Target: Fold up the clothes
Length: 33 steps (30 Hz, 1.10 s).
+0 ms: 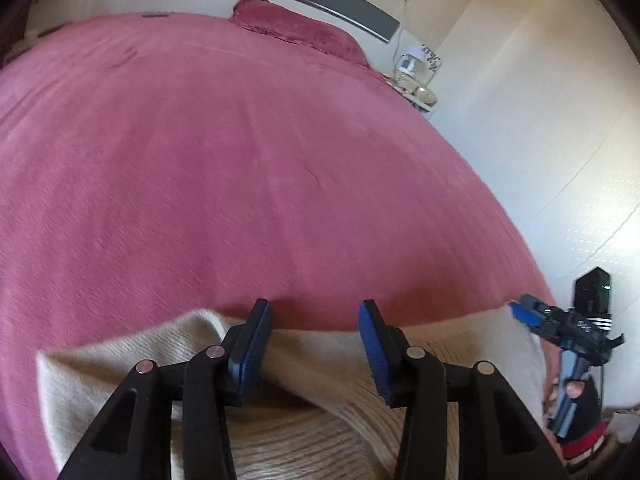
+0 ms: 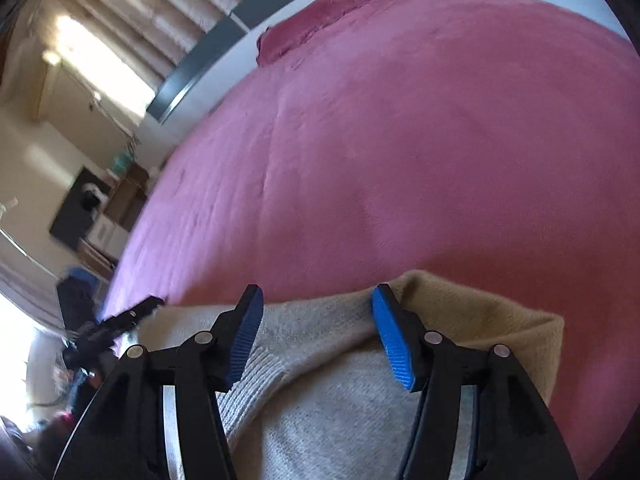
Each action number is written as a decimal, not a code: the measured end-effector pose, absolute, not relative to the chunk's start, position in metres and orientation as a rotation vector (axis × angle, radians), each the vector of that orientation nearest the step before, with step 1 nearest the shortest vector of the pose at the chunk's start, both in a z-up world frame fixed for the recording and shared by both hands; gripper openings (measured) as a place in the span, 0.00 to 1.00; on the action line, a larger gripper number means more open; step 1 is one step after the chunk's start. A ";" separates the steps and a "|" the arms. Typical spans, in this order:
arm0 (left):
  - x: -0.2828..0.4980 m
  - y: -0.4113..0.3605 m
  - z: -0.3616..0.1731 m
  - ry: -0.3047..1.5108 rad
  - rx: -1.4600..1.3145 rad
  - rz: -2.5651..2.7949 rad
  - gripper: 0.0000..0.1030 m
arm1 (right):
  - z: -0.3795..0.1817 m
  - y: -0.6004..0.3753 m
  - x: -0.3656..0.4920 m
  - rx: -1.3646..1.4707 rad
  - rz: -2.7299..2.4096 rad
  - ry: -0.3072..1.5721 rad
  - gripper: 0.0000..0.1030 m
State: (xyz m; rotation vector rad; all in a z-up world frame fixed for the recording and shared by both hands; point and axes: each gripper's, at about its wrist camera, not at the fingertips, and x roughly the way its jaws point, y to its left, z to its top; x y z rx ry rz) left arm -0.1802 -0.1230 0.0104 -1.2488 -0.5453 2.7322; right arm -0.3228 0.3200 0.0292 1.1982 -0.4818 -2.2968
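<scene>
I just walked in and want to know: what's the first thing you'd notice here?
The big pink bedspread fills almost everything, with a darker pink plush pillow at the far end by the headboard. At the near edge lies a cream ribbed knit sweater, with the left gripper and the right gripper both open over it.

Cream sweater (image 1: 304, 432) runs past the bottom edge.
</scene>
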 end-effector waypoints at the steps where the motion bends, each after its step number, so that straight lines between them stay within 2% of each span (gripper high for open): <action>1: -0.176 -0.118 0.013 -0.494 -1.245 2.756 0.47 | 0.029 0.321 -0.323 1.205 -2.320 -0.458 0.66; 2: -0.165 -0.110 0.022 -0.424 -1.214 2.792 0.54 | 0.030 0.322 -0.323 1.211 -2.342 -0.433 0.77; 3: -0.153 -0.102 0.031 -0.353 -1.183 2.827 0.59 | 0.035 0.320 -0.315 1.189 -2.357 -0.403 1.00; 5: -0.129 -0.086 0.048 -0.209 -1.117 2.891 0.86 | 0.050 0.315 -0.293 1.121 -2.378 -0.339 1.00; 6: -0.117 -0.078 0.057 -0.136 -1.082 2.920 0.91 | 0.056 0.307 -0.281 1.105 -2.372 -0.287 1.00; 7: -0.105 -0.068 0.064 -0.073 -1.057 2.932 1.00 | 0.060 0.296 -0.268 1.096 -2.358 -0.228 1.00; 12: -0.045 -0.016 0.060 0.052 -1.041 2.914 1.00 | 0.061 0.250 -0.191 1.051 -2.330 0.022 1.00; 16: -0.017 0.012 0.037 0.061 -1.133 2.845 1.00 | 0.057 0.238 -0.144 0.985 -2.296 0.097 1.00; 21: -0.013 0.019 0.010 0.029 -1.278 2.751 1.00 | 0.047 0.228 -0.140 1.011 -2.127 -0.042 1.00; 25: -0.003 0.008 0.011 0.013 -1.322 2.770 1.00 | 0.035 0.233 -0.150 1.049 -2.051 -0.177 1.00; 33: 0.029 -0.014 0.024 0.040 -1.411 2.797 1.00 | 0.030 0.261 -0.116 1.219 -2.220 -0.042 1.00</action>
